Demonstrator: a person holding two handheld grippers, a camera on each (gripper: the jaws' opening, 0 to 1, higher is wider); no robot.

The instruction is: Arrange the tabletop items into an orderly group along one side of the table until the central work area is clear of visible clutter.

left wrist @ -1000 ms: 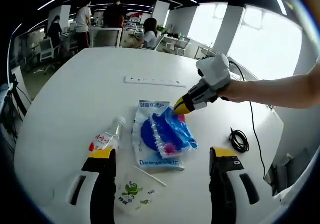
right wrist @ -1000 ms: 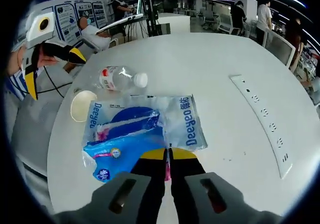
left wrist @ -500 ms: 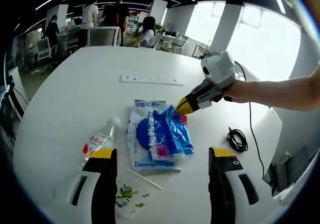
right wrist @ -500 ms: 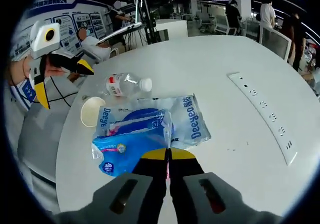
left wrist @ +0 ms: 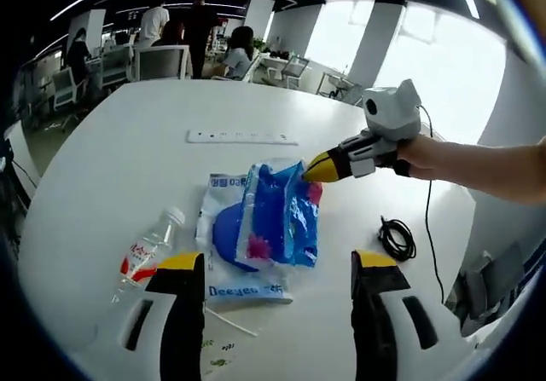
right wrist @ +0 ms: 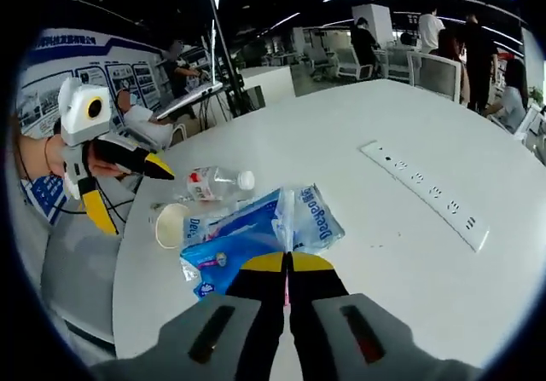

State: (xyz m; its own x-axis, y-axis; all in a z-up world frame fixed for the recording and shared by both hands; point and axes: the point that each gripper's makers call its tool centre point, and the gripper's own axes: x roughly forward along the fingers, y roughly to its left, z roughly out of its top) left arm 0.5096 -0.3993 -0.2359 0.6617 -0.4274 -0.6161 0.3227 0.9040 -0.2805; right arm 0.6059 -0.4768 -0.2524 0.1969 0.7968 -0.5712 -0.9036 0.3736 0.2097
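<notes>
A blue plastic package [left wrist: 275, 217] lies partly on a clear bag printed "Deeyeo" [left wrist: 229, 285] in the middle of the white round table [left wrist: 111, 168]. My right gripper [left wrist: 317, 168] comes in from the right, shut on the package's edge, which is raised off the table. In the right gripper view its jaws [right wrist: 288, 263] are pressed together over the blue package [right wrist: 223, 251], with the Deeyeo bag [right wrist: 314, 219] behind. My left gripper [left wrist: 278, 263] hangs open above the near table edge; it also appears at the left [right wrist: 132, 195]. A water bottle [left wrist: 143, 253] lies on its side.
A white power strip [left wrist: 241, 136] lies farther along the table. A coiled black cable [left wrist: 395, 238] sits at the right. A paper cup [right wrist: 171, 225] lies next to the bottle [right wrist: 213, 183]. A thin stick [left wrist: 230, 321] rests near my jaws. People and office chairs stand beyond the table.
The right gripper has risen and pulled the blue package's edge upward, folding it and the clear bag up. Both cameras have drawn back from the table.
</notes>
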